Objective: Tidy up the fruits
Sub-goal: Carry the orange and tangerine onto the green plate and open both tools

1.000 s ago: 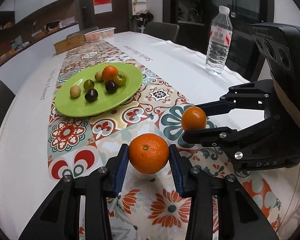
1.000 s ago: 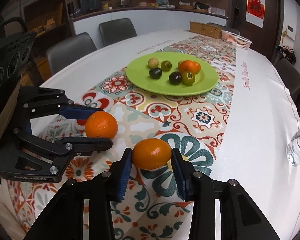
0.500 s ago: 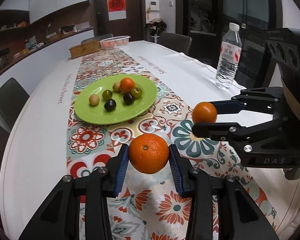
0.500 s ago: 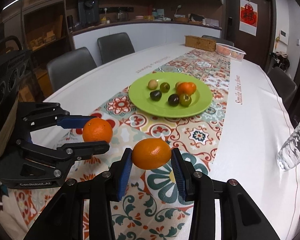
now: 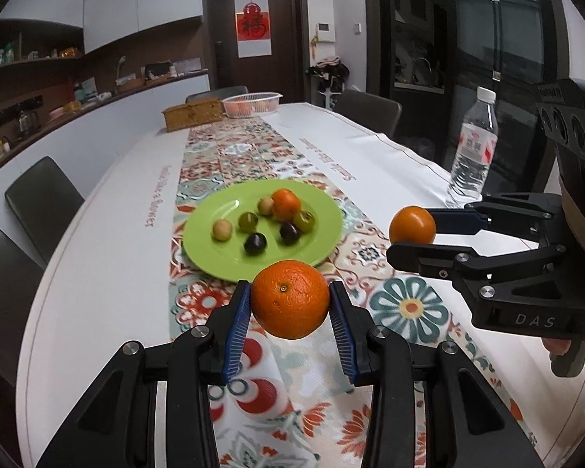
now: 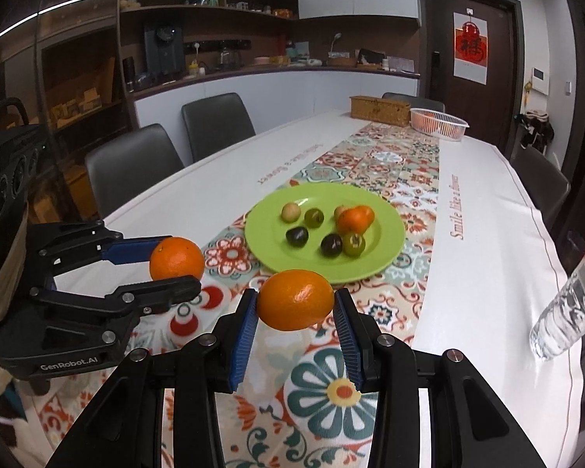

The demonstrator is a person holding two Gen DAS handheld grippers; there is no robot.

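Since each orange is carried clear of the table, the left gripper (image 5: 290, 308) is clamped on the bigger orange (image 5: 289, 298) and the right gripper (image 6: 295, 308) on the smaller orange (image 6: 295, 299), both just short of the green plate (image 5: 214, 257) where smaller fruits already lie, likely their destination.

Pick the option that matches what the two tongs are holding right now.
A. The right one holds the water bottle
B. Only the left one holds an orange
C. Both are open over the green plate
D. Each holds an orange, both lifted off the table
D: the left tongs clamp one orange and the right tongs clamp another orange, both short of the green plate.
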